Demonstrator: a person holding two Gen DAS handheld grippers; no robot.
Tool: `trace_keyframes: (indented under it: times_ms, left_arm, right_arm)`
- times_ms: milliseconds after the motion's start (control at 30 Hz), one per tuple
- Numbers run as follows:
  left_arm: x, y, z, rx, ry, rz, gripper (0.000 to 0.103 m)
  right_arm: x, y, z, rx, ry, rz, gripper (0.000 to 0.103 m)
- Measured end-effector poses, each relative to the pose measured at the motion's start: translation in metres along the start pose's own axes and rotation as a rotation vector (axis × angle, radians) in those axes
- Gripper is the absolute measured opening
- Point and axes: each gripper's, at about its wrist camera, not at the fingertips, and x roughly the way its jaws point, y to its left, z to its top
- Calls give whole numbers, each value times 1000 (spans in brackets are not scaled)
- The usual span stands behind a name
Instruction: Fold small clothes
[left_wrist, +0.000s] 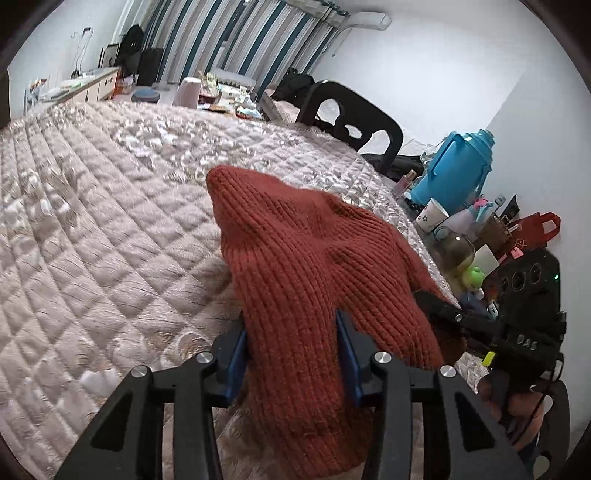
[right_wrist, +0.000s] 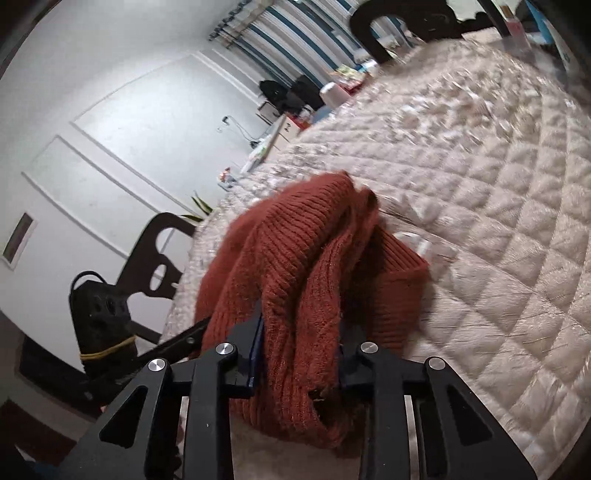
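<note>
Both grippers, left gripper (left_wrist: 291, 354) and right gripper (right_wrist: 301, 350), clamped on the red knit (left_wrist: 314, 258), bunched near the bed's (left_wrist: 110, 221) front edge. Best to lift evenly, pull taut, then lay flat before folding.

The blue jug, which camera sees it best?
The left wrist view. There the blue jug stands whole and sharp at the right, past the edge of the quilt, behind a white cup. The right wrist view shows at most a blurred blue sliver at its top right corner, too little to tell.
</note>
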Motion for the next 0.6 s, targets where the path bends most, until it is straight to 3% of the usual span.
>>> trace_keyframes:
  times_ms: [267, 600]
  left_arm:
    - [-54, 30, 21, 20, -98, 67, 45]
    - [-104, 123, 55, -11, -165, 158, 46]
  right_arm:
    - [21, 61, 8, -92, 0, 96, 30]
    - [106, 122, 13, -121, 44, 197, 30]
